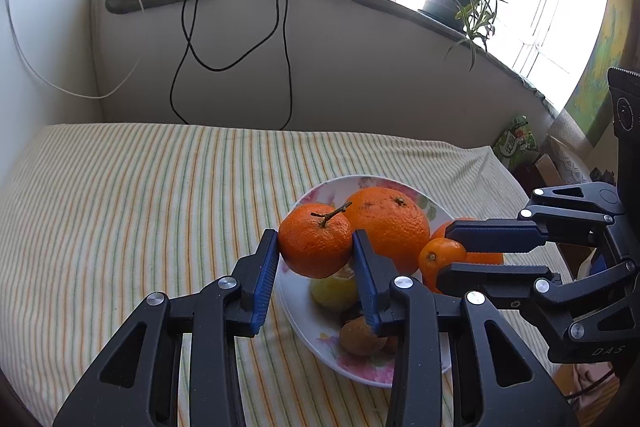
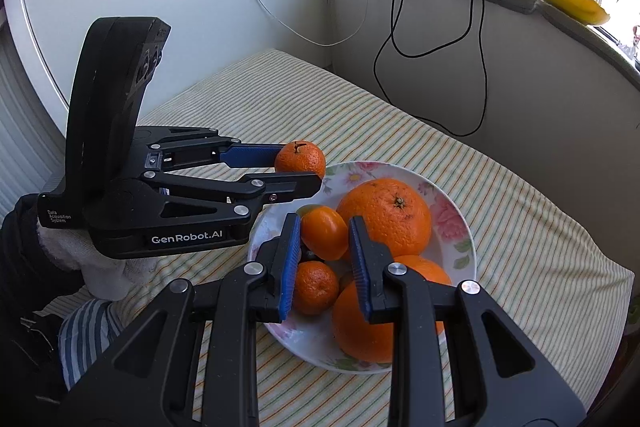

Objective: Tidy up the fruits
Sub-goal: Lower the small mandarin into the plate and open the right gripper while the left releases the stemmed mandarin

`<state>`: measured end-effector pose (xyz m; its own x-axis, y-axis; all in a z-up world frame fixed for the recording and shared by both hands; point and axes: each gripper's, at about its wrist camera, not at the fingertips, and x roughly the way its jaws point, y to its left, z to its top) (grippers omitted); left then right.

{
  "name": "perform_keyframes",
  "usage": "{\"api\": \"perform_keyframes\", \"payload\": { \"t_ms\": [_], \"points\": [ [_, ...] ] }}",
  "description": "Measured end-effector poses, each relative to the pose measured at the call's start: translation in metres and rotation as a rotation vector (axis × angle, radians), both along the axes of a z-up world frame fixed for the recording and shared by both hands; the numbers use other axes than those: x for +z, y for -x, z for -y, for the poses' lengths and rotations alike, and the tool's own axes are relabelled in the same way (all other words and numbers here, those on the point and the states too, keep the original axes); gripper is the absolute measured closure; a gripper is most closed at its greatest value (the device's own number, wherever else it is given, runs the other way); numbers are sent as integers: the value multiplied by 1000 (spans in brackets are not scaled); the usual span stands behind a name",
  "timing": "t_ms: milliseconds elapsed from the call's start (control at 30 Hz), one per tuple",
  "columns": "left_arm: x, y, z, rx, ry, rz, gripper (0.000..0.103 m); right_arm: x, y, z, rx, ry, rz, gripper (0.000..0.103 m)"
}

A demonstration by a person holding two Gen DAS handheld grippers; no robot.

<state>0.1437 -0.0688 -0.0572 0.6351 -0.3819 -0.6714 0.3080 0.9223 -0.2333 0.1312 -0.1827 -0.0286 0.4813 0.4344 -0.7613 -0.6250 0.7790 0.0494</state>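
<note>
Left fingers (image 1: pixel 316 251) clench a stemmed mandarin (image 1: pixel 315 241); right fingers (image 2: pixel 325 239) clench a small orange fruit (image 2: pixel 323 231) above the plate (image 2: pixel 460 239).

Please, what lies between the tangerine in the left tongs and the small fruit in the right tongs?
The large orange on the floral plate lies partly between the stemmed tangerine and the small orange fruit, a little behind the line joining them; the left wrist view shows it best.

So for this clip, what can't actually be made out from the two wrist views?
- Brown fruit in the plate: left wrist view, partly behind the left gripper; kind unclear.
- Yellow fruit: same view, mostly under the held mandarin.
- Green packet: print too small.
- Small orange fruit: right wrist view, whether the right gripper has it off the pile.
</note>
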Motion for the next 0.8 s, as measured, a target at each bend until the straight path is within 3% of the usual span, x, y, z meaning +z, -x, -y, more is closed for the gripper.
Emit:
{"api": "perform_keyframes", "payload": {
  "t_ms": [800],
  "points": [
    [-1, -1, 8, -29, -27, 1, 67, -5, 0, -1, 2, 24, -8, 76]
  ]
}}
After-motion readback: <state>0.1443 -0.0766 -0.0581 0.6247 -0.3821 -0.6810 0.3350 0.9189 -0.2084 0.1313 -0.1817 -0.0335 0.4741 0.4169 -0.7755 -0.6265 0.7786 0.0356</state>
